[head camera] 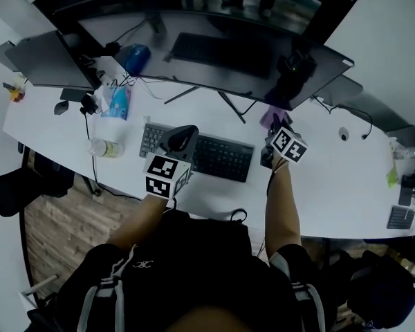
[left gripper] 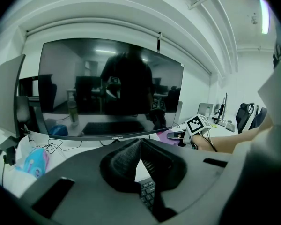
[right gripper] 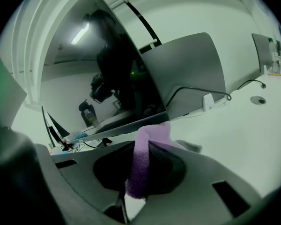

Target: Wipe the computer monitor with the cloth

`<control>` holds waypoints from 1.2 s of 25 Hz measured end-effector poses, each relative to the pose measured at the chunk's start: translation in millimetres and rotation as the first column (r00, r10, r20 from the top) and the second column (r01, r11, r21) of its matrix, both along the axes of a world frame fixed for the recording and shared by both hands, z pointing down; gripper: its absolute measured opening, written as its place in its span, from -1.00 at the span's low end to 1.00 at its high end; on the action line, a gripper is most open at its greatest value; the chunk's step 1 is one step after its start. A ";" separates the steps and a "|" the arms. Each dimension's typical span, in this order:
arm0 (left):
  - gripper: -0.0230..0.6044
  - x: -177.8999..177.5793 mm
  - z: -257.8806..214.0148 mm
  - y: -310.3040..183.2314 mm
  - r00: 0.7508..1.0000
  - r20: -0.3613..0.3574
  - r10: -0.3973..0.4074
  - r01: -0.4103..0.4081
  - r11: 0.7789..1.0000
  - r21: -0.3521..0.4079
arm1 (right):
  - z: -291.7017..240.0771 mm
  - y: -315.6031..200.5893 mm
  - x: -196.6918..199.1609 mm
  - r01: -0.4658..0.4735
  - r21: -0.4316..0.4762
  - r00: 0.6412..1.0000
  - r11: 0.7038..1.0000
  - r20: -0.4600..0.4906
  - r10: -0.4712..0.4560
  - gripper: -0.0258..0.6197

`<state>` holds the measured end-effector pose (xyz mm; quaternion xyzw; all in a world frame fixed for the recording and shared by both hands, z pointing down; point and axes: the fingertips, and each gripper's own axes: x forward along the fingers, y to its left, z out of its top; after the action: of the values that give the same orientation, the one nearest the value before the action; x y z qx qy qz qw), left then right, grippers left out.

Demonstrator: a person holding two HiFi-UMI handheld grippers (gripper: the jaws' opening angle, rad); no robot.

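Right gripper (right gripper: 145,145) pinches cloth (right gripper: 141,172) near monitor (head camera: 228,54) over white desk (head camera: 325,189).

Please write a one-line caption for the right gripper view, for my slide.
Right gripper shut on a purple cloth, held near the dark monitor above the white desk.

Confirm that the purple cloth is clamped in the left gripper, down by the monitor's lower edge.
Wrong gripper: the purple cloth is clamped in the right gripper, down by the monitor's lower edge, as the right gripper view shows.
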<state>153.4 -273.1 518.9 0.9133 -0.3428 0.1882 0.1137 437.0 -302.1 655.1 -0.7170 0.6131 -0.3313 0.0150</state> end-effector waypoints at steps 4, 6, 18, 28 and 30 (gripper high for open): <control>-0.89 -33.7 -6.7 -9.9 1.000 -0.007 -0.001 0.002 1.000 0.005 | -9.6 -10.5 -33.1 0.003 0.001 1.000 1.000 -0.009 -0.002 -0.70; -0.89 -50.0 -10.7 -15.9 1.000 -0.012 -0.003 0.003 1.000 0.010 | -12.8 -16.2 -49.9 0.010 -0.004 1.000 1.000 -0.017 -0.010 -0.69; -0.89 -176.6 -30.6 -56.5 0.994 -0.060 -0.087 0.089 0.995 0.038 | -23.8 -72.9 -169.5 0.084 -0.030 0.994 0.996 -0.073 -0.086 -0.69; -0.89 -297.3 -64.9 -90.3 0.978 -0.129 -0.162 0.174 0.981 0.090 | -22.3 -136.0 -292.2 0.178 -0.040 0.978 0.983 -0.107 -0.181 -0.69; -0.89 -315.9 -65.8 -96.4 0.977 -0.128 -0.172 0.184 0.979 0.092 | -21.9 -147.3 -314.3 0.196 -0.044 0.973 0.980 -0.113 -0.200 -0.69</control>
<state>-162.5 -369.5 453.1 0.8932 -0.4251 0.1044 0.1028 122.7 -449.3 633.1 -0.6706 0.6759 -0.2986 -0.0655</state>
